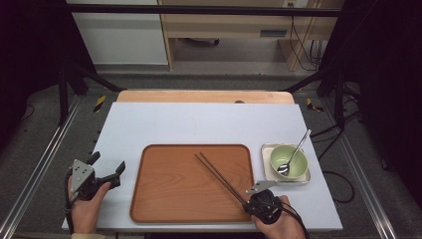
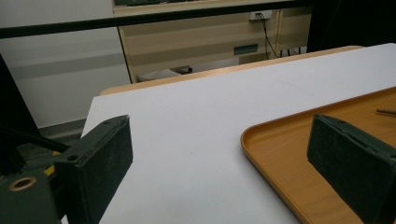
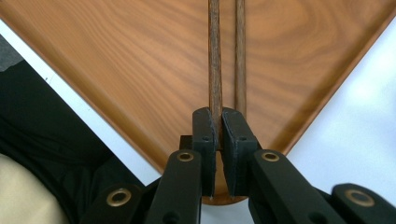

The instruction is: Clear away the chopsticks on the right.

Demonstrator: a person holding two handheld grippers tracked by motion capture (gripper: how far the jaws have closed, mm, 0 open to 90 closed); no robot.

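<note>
The big white flat tabletop has a strip of light wood along its far edge. On it lies a wide brown wooden tray with round corners, close to the near edge. To the right of the tray sits a small pale square dish, and a round green bowl stands in it. A long silver metal spoon leans in the bowl, with its handle poking up and away over the rim.

Two thin dark wooden chopsticks lie side by side on the tray, slanting from its middle to its near right corner. The right tongs are at that corner. They are almost closed and pinch the end of one chopstick; the other lies just beside it.

The left tongs are spread wide and hold nothing. They hang over the white tabletop just left of the tray.

No words can be read anywhere.
</note>
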